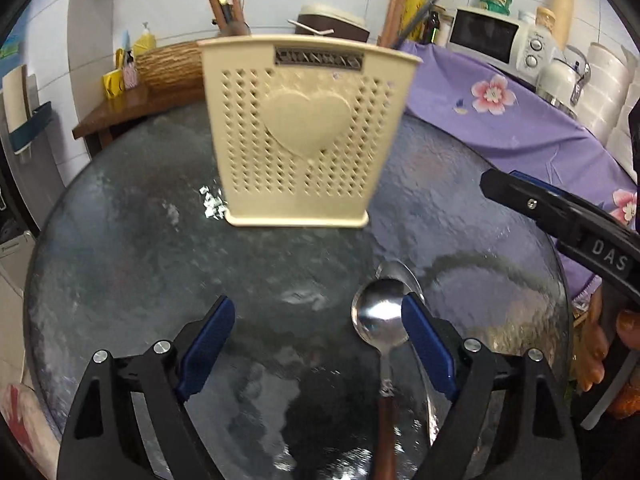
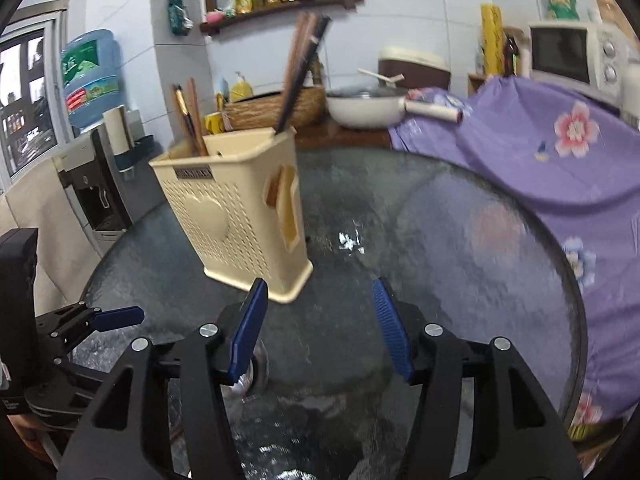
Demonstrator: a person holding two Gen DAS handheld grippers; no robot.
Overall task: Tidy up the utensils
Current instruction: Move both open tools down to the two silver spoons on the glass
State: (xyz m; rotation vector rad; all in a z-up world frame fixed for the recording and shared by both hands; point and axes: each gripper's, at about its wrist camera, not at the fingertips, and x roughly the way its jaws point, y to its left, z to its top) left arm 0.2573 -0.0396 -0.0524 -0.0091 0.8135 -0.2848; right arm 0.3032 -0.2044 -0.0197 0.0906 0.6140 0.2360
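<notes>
**Ana:** Left claw [image 1: 318, 320] first, from its own camera: how do the jaws stand?

**Ben:** Wide apart, with nothing gripped. A spoon [image 1: 380, 316] lies flat on the tabletop [image 1: 120, 264] between the blue pads, close against the right-hand one; I cannot tell whether they touch.

**Ana:** Which way does the spoon point?

**Ben:** Its long axis runs away from the camera: the bowl is at the far end, towards the cream utensil holder [image 1: 304, 132], and the brown handle comes back under the claw. A second shiny spoon bowl [image 1: 396, 270] shows just behind it.

**Ana:** And the surface?

**Ben:** Round, dark, rippled glass. The holder stands upright near the middle, and a purple flowered cloth [image 1: 500, 120] lies beyond it on the right.

**Ana:** Now the right wrist view.

**Ben:** The right claw [image 2: 318, 320] is partly open and empty, over the glass. A shiny rounded thing sits low beside its left pad, too blurred to name. The holder [image 2: 232, 216] stands to the left with chopsticks [image 2: 300, 76] sticking up from it. The left claw [image 2: 116, 318] shows at the left edge.

**Ana:** The room?

**Ben:** White tiled walls, a wall shelf [image 2: 280, 8], a water dispenser [image 2: 92, 76], a microwave [image 2: 576, 52].
</notes>
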